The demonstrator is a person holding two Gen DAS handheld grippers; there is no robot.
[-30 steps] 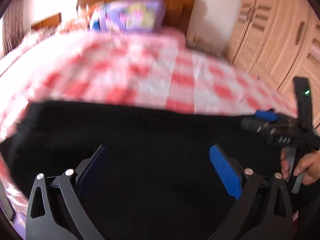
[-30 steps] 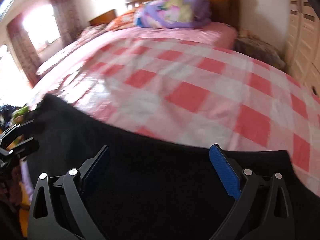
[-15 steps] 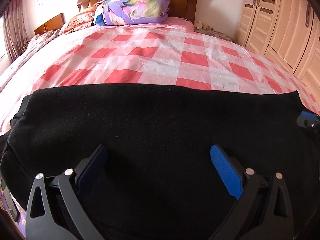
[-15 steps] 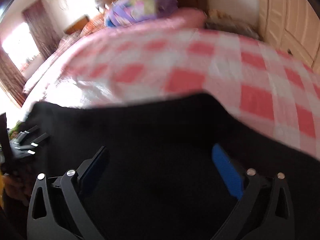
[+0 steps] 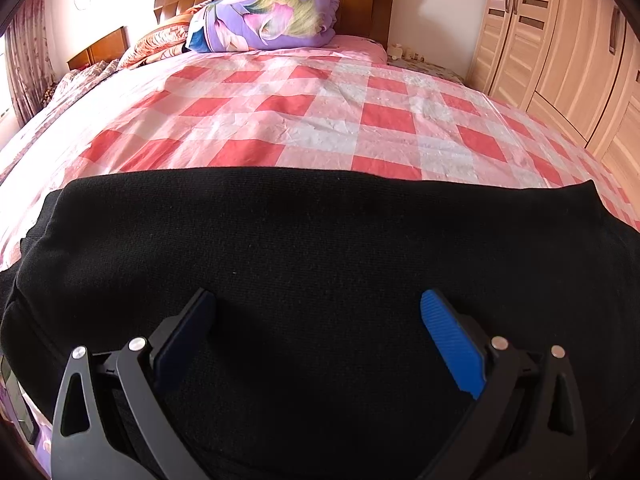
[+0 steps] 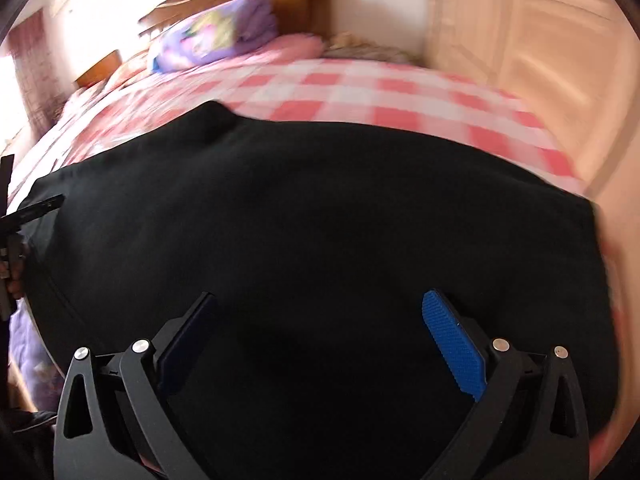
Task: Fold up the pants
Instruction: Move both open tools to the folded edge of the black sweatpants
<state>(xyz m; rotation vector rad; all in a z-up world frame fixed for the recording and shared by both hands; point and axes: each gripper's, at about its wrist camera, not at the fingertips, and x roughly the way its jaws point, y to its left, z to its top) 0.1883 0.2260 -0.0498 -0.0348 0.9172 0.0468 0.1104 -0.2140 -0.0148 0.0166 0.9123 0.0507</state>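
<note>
pants: black pants [image 5: 320, 264] laid flat across the near end of the bed [image 5: 320, 120], filling everything from about 9 o'clock round to 3 o'clock in the left wrist view. Far edge runs pretty straight, checked sheet showing past it at 12.

left gripper: left gripper [image 5: 318, 332] is spread wide, blue pads well apart, nothing pinched. It hangs over the middle of the cloth. Can't tell if the fingers touch the fabric or just hover.

right gripper: right gripper [image 6: 320, 332] is spread wide too and empty, over the black fabric. That view is smeared, so I wouldn't trust small details. There's a raised bump in the far edge around 11 o'clock.

step in hand: looks to me like picking a grab spot for a fold, nothing is held yet.

how I'd do it: get each gripper out to an edge or corner rather than the middle, since a mid-cloth pinch just bunches it up. Bite through all the layers, lift both sides evenly, carry the edge over so it lands square on the opposite edge.

watch out: thick knit-looking cloth, probably slides on that smooth sheet, so go slow and flatten that 11 o'clock bump first.

background: rolled purple quilt [image 5: 264, 16] at the headboard, wardrobe [image 5: 560, 40] around 2 o'clock, both well apart from the pants.
</note>
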